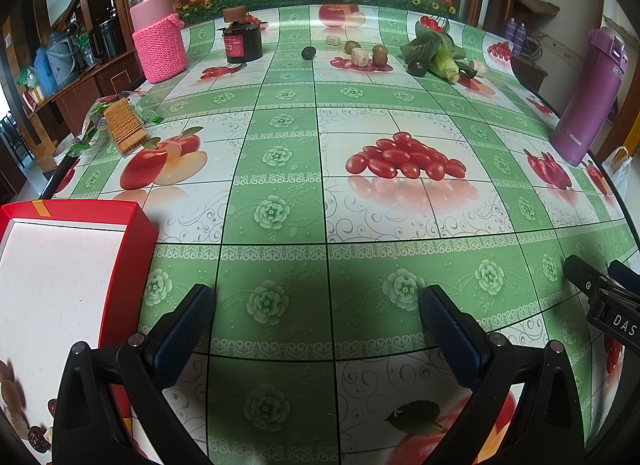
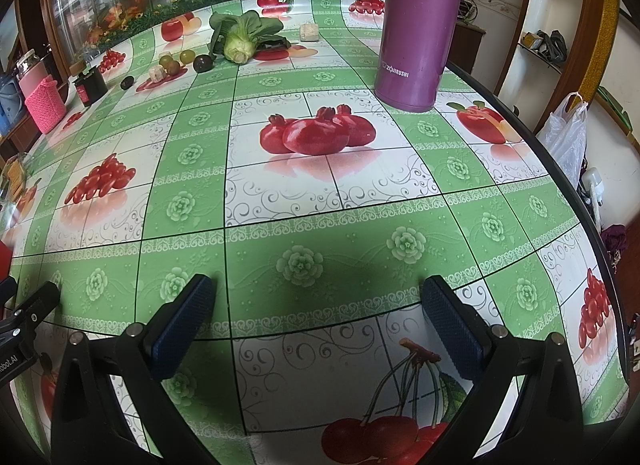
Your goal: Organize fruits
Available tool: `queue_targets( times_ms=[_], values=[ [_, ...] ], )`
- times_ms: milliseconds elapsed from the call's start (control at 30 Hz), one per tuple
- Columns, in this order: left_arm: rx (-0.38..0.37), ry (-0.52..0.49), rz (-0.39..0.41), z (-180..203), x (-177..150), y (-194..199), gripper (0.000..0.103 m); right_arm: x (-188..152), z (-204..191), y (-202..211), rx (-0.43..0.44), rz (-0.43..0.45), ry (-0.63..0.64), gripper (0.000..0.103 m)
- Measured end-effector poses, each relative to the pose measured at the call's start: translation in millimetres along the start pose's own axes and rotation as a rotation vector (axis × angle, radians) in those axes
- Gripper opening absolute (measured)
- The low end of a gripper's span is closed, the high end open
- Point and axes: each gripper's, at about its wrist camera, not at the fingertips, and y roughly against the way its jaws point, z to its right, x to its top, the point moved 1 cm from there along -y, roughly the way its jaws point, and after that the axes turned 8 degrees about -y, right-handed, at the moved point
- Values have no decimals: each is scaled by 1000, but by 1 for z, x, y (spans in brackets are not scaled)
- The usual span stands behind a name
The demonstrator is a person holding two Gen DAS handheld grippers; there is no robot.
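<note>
Both grippers empty, fingers spread, above open tablecloth (image 1: 280,185).
Red box (image 1: 136,249) beside left gripper (image 1: 316,321); right gripper (image 2: 316,313) near table edge; fruits (image 1: 376,55) well apart, far side.

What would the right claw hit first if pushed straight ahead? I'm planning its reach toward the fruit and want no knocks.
Probably nothing near: the open right claw faces bare green patterned tablecloth. The tall purple metal flask stands right of that line, though depth is unclear.

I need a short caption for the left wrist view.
Open left tongs hover over the tablecloth; red box nearby, fruits far.
</note>
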Motion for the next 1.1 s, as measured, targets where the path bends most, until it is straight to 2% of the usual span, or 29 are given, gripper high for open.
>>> queue_targets(
  times_ms=[1100],
  values=[
    [7, 8, -1, 0, 0, 1, 102, 0, 0, 0, 0, 0, -1, 103]
  ],
)
